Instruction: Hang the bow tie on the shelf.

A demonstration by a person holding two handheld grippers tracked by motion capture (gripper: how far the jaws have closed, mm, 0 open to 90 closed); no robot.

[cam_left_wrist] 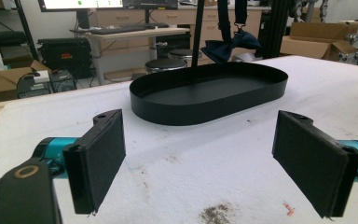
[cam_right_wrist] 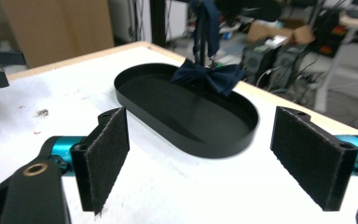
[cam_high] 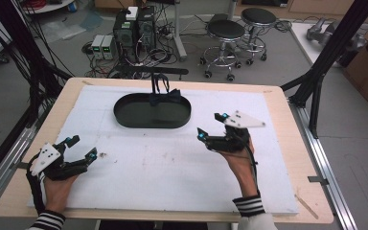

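Left gripper (cam_high: 82, 147): fingers (cam_left_wrist: 95, 158) spread, nothing between | Right gripper (cam_high: 210, 125): fingers (cam_right_wrist: 103, 156) spread, nothing between | Bow tie (cam_high: 165, 97): hangs over far rim of black tray (cam_high: 124, 114), ahead of both finger pairs | Tray on desk (cam_high: 182, 163)

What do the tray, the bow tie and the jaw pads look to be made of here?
Tray: looks like thin matte-black metal or plastic; the smooth, even wall doesn't settle which. Bow tie: dark navy fabric, soft folds with a slight sheen, hanging over the tray's far rim. Pads: black felt or foam, with a fuzzy, grainy surface.
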